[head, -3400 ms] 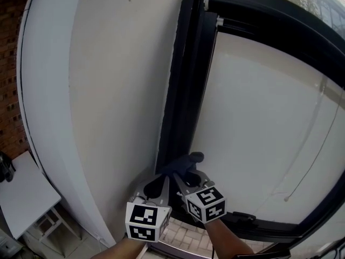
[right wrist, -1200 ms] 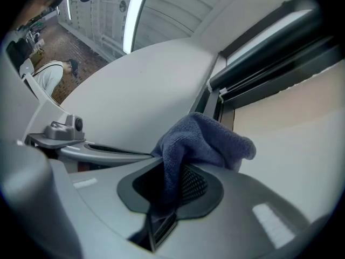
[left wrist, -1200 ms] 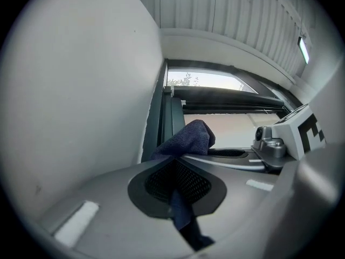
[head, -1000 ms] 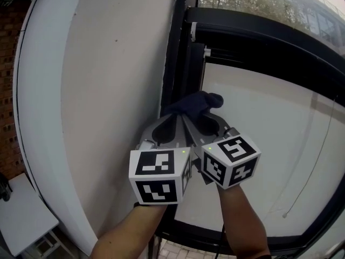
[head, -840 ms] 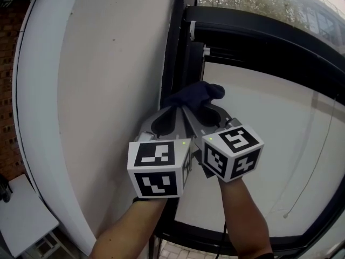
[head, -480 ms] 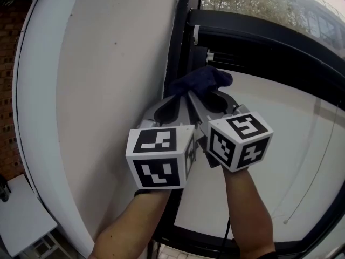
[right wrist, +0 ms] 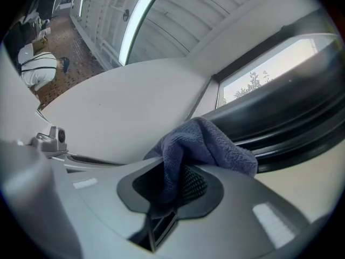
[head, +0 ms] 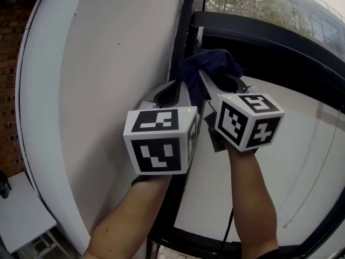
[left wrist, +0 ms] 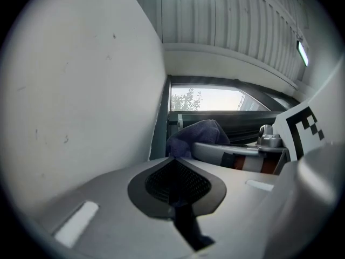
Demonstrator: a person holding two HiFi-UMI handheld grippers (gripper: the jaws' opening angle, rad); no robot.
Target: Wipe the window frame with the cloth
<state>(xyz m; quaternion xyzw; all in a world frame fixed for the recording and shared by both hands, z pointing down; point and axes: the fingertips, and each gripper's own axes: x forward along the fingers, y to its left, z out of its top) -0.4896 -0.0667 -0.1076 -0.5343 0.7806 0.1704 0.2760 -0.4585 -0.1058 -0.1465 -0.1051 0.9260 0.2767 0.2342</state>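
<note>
Wall point(head: 108, 90): a pale, plain panel fills the left of the head view and runs up alongside the window.
Window frame point(head: 186, 31): a dark upright stands hard by the wall and meets a dark crossbar high up; trees show through the glass above.
Left gripper point(left wrist: 171, 158): held high beside its partner, jaws together with nothing between them, tips just short of the cloth.
Right gripper point(head: 207, 82): held high at the upright, jaws clamped on a fold of the cloth.
Cloth point(right wrist: 207, 144): dark blue towelling, bunched over the right gripper's tips, against the frame's upright just below the crossbar.
</note>
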